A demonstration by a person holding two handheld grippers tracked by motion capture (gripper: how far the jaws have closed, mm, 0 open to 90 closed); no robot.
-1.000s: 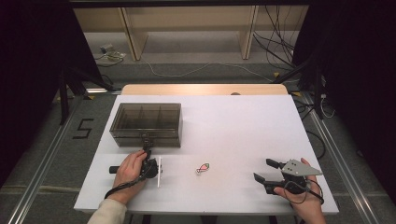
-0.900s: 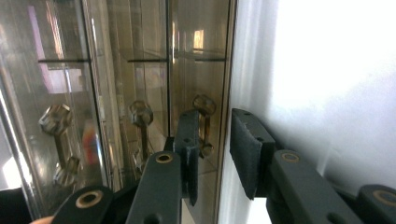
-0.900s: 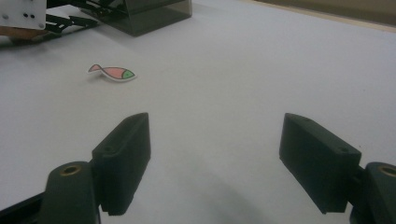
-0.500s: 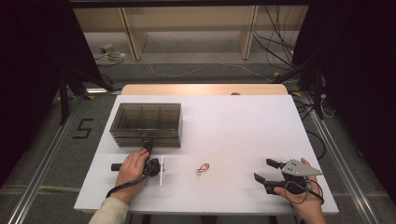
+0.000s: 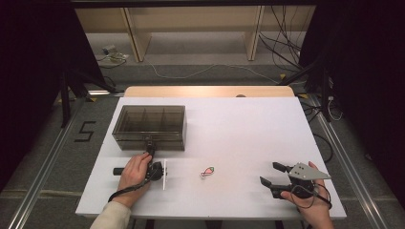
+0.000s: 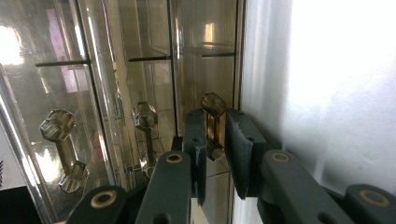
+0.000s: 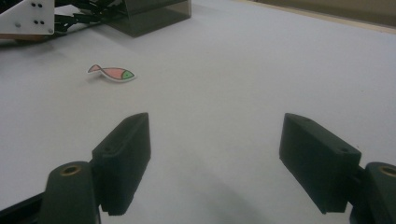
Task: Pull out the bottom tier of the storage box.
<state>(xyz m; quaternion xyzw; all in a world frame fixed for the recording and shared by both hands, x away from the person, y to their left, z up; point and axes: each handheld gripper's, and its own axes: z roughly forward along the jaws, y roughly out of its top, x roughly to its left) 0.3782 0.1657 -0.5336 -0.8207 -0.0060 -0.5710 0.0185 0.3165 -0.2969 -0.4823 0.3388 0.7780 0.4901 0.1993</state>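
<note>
In the high view, a white table [image 5: 239, 129] is seen across the middle of the frame; a smoke-tinted clear box [image 5: 149, 126] with inner dividers is set at its left centre; the left gripper [image 5: 150, 151] is held at the box's near wall, lower left of the frame, with a hand [image 5: 133, 172] wrapped around it; a small fish sticker [image 5: 207, 171] is laid flat near the lower centre, well apart from both grippers; the right gripper [image 5: 273, 174] is rested at the lower right, its jaws spread and nothing held between them.

In the left gripper view, the left gripper [image 6: 215, 140] is seen at lower centre with its jaws drawn close about a small clear hex-headed handle [image 6: 213, 106] on the box's front [image 6: 140, 70]; the jaws have just been closing; the handle is set between the pads, and the pads appear to be pressed against it; reflections of the handle are shown to the left in the box's walls.

In the right gripper view, the right gripper [image 7: 219, 163] is shown with jaws wide apart over bare table [image 7: 243, 74]; the fish sticker [image 7: 112, 73] is seen at upper left, and the box [image 7: 154, 14] at the top edge.
</note>
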